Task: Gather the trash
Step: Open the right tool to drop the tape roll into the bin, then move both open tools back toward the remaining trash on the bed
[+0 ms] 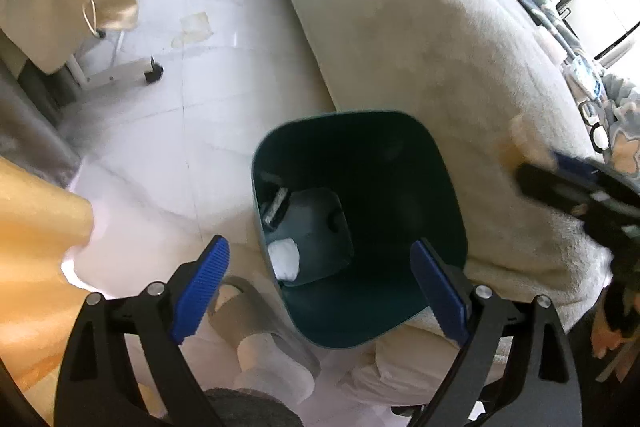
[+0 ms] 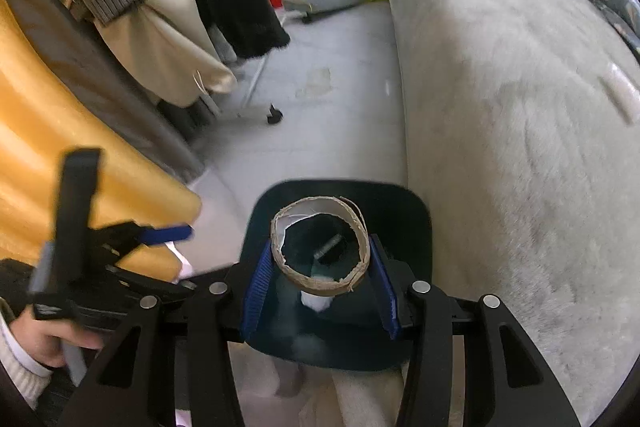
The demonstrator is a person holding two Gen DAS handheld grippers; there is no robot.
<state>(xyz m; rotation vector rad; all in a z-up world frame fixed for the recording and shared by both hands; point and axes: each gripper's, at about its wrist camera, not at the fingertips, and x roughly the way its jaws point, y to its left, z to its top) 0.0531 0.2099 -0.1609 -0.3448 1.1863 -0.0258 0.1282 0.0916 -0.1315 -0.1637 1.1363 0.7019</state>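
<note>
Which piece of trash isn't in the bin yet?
The cardboard tube, clamped in the right hand-held gripper above the dark green bin. The white wad and grey scrap already lie on its bottom.

We see the bin on the floor at frame centre, bed to its right, wad and a wrapper inside.

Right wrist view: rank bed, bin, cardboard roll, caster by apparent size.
1. bed
2. bin
3. cardboard roll, enlarged by nearness to the camera
4. caster
</note>
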